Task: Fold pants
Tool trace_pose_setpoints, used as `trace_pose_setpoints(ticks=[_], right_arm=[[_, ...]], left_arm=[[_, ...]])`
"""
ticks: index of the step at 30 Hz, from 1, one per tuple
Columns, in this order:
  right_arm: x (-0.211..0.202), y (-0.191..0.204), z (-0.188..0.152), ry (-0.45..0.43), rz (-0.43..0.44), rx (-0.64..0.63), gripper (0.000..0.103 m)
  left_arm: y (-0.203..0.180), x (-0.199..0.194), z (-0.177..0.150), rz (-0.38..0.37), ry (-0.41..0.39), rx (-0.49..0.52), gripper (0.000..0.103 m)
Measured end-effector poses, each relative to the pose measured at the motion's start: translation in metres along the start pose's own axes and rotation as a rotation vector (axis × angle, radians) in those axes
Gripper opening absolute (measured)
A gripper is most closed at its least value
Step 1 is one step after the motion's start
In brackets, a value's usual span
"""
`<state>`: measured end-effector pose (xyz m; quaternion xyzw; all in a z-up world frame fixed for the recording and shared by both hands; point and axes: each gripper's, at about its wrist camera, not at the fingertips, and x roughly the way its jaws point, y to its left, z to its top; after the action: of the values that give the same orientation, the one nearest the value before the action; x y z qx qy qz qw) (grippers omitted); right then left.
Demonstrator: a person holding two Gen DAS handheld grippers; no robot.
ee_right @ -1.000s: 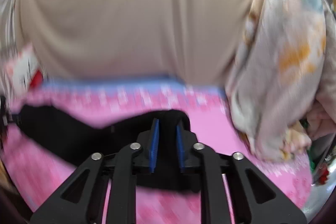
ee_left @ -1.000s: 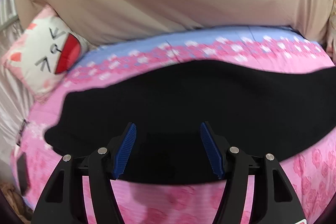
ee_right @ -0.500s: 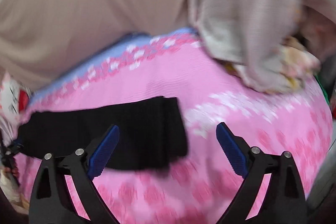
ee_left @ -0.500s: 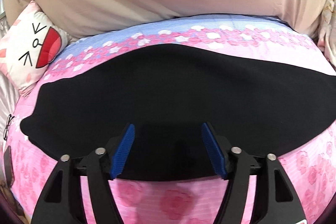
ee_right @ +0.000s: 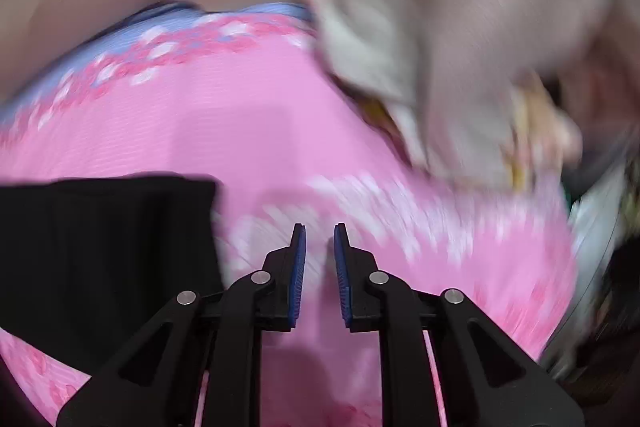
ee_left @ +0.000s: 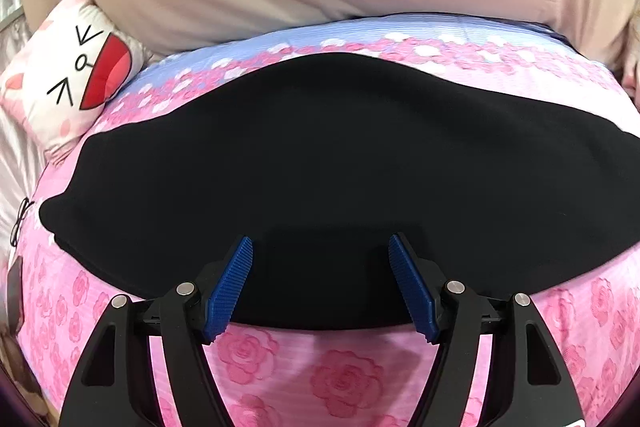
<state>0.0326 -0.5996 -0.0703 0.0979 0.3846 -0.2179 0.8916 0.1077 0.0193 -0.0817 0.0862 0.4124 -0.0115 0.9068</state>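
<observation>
Blue ribbed pads of the left gripper [ee_left: 321, 283] stand wide apart over the near hem of the black pants [ee_left: 340, 163], gripping nothing. The right gripper [ee_right: 320, 267] has just been closing to a narrow gap, empty, above bare pink bedspread [ee_right: 248, 131], the pants' end at its 9 o'clock. They lie as one long flat band, seemingly halved lengthwise; cross folds remain. Open room lies at 12 o'clock; a pillow [ee_left: 68, 67] crowds 10 o'clock, heaped laundry [ee_right: 460, 75] 2 o'clock.
</observation>
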Motion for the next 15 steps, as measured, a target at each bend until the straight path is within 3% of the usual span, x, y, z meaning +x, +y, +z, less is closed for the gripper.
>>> trace_pose_setpoints(ticks=[2, 5, 7, 8, 9, 12, 15], right_arm=[[-0.030, 0.006, 0.000, -0.085, 0.028, 0.010, 0.015], [-0.065, 0.074, 0.010, -0.129, 0.155, -0.111, 0.020], [-0.077, 0.131, 0.012, -0.112, 0.305, -0.195, 0.043], [-0.081, 0.175, 0.012, -0.110, 0.399, -0.263, 0.064], [-0.083, 0.213, 0.011, -0.105, 0.477, -0.327, 0.072], [-0.077, 0.321, 0.007, -0.043, 0.673, -0.473, 0.070], [-0.071, 0.417, -0.002, -0.027, 0.760, -0.607, 0.070]], left_arm=[[0.011, 0.000, 0.005, 0.023, -0.006, -0.012, 0.068], [0.032, 0.001, 0.019, 0.082, -0.030, -0.033, 0.071], [0.049, 0.003, 0.028, 0.138, -0.030, -0.060, 0.073], [0.058, 0.004, 0.031, 0.157, -0.034, -0.074, 0.073], [0.071, 0.004, 0.033, 0.188, -0.035, -0.099, 0.075], [0.113, 0.004, 0.032, 0.249, -0.020, -0.193, 0.077], [0.167, -0.002, 0.017, 0.305, -0.002, -0.308, 0.077]])
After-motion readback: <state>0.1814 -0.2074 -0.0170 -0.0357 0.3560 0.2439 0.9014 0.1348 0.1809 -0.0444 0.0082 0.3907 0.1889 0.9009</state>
